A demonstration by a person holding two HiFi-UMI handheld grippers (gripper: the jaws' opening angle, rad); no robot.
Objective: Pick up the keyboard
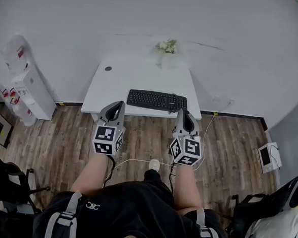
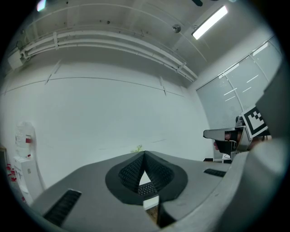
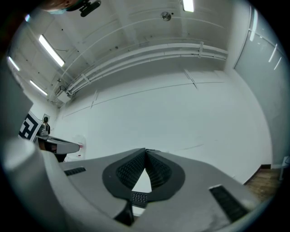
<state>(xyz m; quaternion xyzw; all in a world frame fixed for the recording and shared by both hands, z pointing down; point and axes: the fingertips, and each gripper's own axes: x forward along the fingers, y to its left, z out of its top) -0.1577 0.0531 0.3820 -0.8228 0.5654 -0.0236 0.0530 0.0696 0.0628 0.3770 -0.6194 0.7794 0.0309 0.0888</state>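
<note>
A black keyboard [image 1: 157,100] lies near the front edge of a white table [image 1: 115,90] in the head view. My left gripper [image 1: 121,104] hovers over the floor just in front of the table's left part, its jaws shut and empty. My right gripper [image 1: 181,112] is level with the keyboard's right end, a little nearer to me, also shut with nothing in it. In the left gripper view the shut jaws [image 2: 144,156] frame a sliver of the keyboard [image 2: 146,190]. The right gripper view shows its shut jaws [image 3: 145,152] and a bit of keyboard [image 3: 138,198] below them.
A small plant [image 1: 167,47] stands at the table's back edge by the white wall. A white cabinet [image 1: 31,90] is at the left. Dark chairs [image 1: 2,179] flank me at both sides. A white cable [image 1: 136,162] runs over the wooden floor.
</note>
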